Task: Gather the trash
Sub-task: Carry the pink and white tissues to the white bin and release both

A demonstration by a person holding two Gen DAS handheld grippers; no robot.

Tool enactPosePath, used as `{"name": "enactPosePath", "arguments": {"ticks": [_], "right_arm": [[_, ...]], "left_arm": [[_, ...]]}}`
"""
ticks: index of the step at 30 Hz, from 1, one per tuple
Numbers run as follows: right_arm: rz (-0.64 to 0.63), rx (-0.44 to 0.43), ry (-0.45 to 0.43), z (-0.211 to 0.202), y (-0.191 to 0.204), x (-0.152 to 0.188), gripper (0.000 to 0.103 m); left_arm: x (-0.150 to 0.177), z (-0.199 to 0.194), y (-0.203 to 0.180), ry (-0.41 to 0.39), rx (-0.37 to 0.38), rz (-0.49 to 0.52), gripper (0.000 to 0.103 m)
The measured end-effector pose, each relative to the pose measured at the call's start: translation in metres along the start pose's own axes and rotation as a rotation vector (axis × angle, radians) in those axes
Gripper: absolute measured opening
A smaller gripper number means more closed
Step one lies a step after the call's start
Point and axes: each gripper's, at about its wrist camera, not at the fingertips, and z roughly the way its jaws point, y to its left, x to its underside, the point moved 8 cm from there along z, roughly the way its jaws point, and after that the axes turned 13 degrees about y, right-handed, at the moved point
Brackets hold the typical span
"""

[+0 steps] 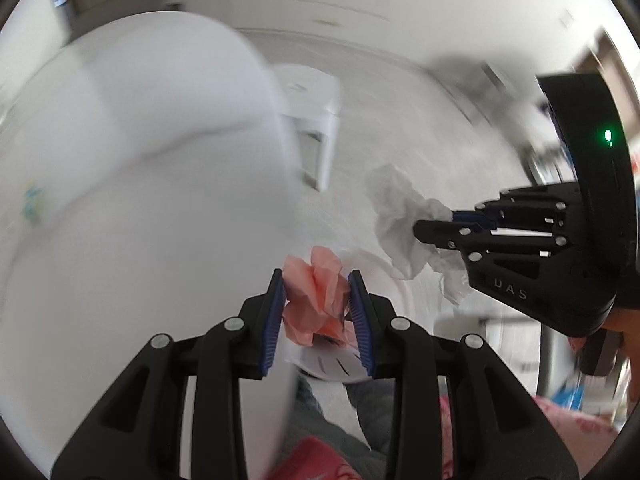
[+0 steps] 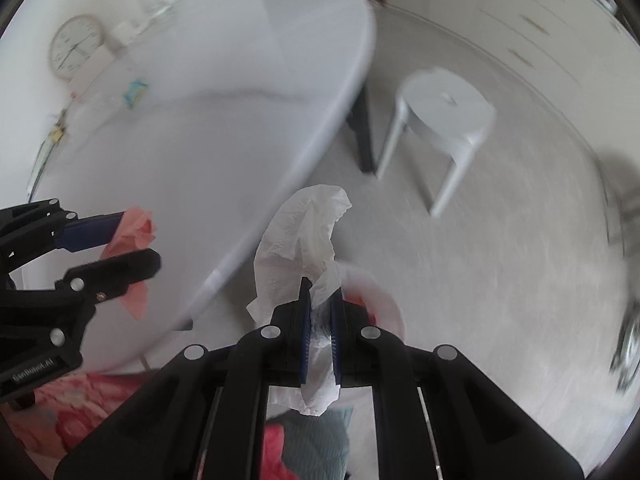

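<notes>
My left gripper is shut on a crumpled pink tissue, held off the white table's edge above the floor. Below it shows a white round bin, mostly hidden by the fingers. My right gripper is shut on a crumpled white paper towel that sticks up past the fingertips and hangs out behind them. In the left wrist view the right gripper comes in from the right with the white towel. The right wrist view shows the left gripper at far left with the pink tissue.
A white table fills the left side, with a wall clock and small items beyond. A white plastic stool stands on the pale floor. A dark table leg drops beside it. Pink patterned cloth lies low left.
</notes>
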Motion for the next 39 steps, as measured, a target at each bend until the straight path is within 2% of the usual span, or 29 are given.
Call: {"name": "enactPosePath", "arguments": {"ticks": [2,6,12,15,17,20,22,30,32,33,35,36,37,38,39], "right_arm": [[0.034,-0.005,0.01,0.003,-0.021,0.02,0.009],[0.094,-0.035,0.053,0.019,-0.043,0.048,0.012],[0.115,-0.062,0.076,0.023,-0.059,0.067,0.012],[0.108,-0.067,0.078,0.022,-0.067,0.074,0.012],[0.102,-0.066,0.082,0.022,-0.069,0.075,0.012],[0.099,-0.067,0.084,0.023,-0.071,0.074,0.012],[0.1,-0.068,0.086,0.024,-0.071,0.075,0.012],[0.051,-0.084,0.071,0.024,-0.048,0.069,0.013],[0.023,-0.095,0.078,0.027,-0.036,0.068,0.017],[0.011,-0.102,0.082,0.029,-0.031,0.067,0.02],[-0.016,-0.13,0.098,0.034,-0.017,0.066,0.037],[-0.016,-0.133,0.095,0.035,-0.013,0.064,0.058],[-0.003,-0.122,0.103,0.039,-0.01,0.063,0.087],[0.009,-0.098,0.121,0.044,-0.01,0.062,0.098],[0.023,-0.071,0.133,0.047,-0.011,0.061,0.1]], "left_arm": [[0.001,0.018,-0.028,0.058,0.027,0.056,0.032],[0.003,0.043,-0.053,0.148,0.06,0.097,0.032],[0.006,0.071,-0.064,0.219,0.072,0.073,0.032],[0.003,0.077,-0.07,0.24,0.062,0.055,0.038],[0.008,0.075,-0.071,0.237,0.04,0.047,0.072],[0.009,0.063,-0.066,0.197,0.003,0.043,0.086],[0.008,0.057,-0.065,0.17,-0.024,0.035,0.091],[0.004,0.024,-0.039,0.07,-0.086,-0.032,0.092],[0.005,0.014,-0.031,0.047,-0.092,-0.055,0.092],[0.006,0.009,-0.026,0.035,-0.098,-0.066,0.092],[0.006,0.002,-0.02,0.017,-0.106,-0.087,0.092],[0.007,-0.001,-0.015,0.008,-0.109,-0.099,0.092],[0.008,-0.003,-0.012,0.001,-0.111,-0.106,0.092],[0.009,-0.007,-0.008,-0.007,-0.113,-0.118,0.092],[0.011,-0.009,-0.005,-0.011,-0.111,-0.125,0.092]]}}
